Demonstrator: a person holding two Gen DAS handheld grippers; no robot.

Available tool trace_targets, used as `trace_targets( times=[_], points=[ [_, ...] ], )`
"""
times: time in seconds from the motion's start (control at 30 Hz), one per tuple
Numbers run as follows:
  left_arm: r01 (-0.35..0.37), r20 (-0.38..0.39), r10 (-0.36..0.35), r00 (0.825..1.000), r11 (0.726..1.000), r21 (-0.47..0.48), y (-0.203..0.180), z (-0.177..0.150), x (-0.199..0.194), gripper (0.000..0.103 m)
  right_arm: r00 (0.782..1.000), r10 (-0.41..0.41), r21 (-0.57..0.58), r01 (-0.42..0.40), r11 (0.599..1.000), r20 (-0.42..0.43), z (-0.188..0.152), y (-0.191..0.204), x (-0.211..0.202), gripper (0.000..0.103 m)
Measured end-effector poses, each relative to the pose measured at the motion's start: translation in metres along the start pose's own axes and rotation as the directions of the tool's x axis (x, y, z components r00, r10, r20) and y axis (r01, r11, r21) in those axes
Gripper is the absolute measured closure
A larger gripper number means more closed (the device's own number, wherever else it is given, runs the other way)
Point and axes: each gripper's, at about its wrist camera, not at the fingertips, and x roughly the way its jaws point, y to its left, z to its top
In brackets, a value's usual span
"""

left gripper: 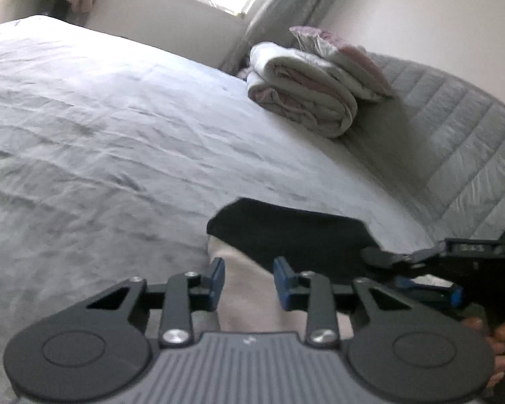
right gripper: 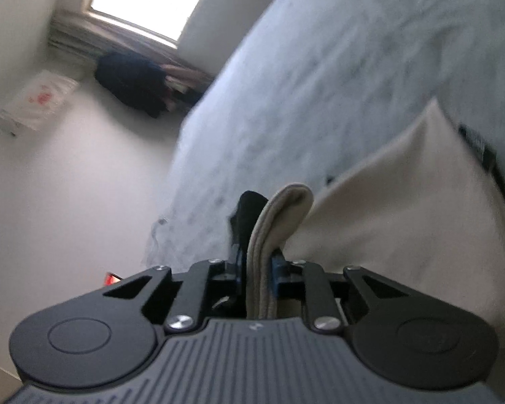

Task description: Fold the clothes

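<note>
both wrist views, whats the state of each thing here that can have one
left gripper: open, above the cream garment, nothing between its fingers
right gripper: shut on a bunched fold of the cream garment
cream garment: partly lifted off the bed, black part showing
bedsheet: spread, wrinkled
folded blankets: stacked at the headboard end
curtain: drawn aside

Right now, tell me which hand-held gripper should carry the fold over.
The right hand-held gripper. It is already shut on a bunched edge of the cream garment. The left hand-held gripper is open, empty, above the cloth near its black part; it would have to grasp first.
</note>
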Motion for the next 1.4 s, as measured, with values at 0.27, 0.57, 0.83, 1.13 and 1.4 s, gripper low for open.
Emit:
trace_targets(
  times=[0.27,0.57,0.83,1.13,1.4],
  points=[
    [0.103,-0.028,-0.101,0.995,0.99,0.097,-0.033,-0.012,0.012,0.071,0.997,0.029,0.046,-0.032,0.998,0.071,0.019,-0.021,-0.019,0.084],
    [0.163,-0.105,-0.145,0.984,0.968,0.189,-0.062,-0.029,0.03,0.071,0.991,-0.03,0.073,0.02,0.997,0.134,0.019,-0.046,-0.044,0.084],
    [0.166,-0.129,-0.134,0.983,0.946,0.279,-0.08,-0.041,0.04,0.066,0.963,-0.163,0.0,0.167,0.986,0.214,0.011,-0.047,-0.059,0.08],
    [0.164,-0.101,-0.143,0.985,0.956,0.245,-0.08,-0.031,0.039,0.066,0.967,-0.213,-0.22,0.239,0.946,0.137,-0.008,-0.023,-0.037,0.066],
    [0.099,-0.073,-0.084,0.994,0.967,0.233,-0.073,-0.024,0.04,0.062,0.939,-0.327,-0.285,0.345,0.894,0.109,-0.016,-0.025,-0.025,0.064]
  ],
)
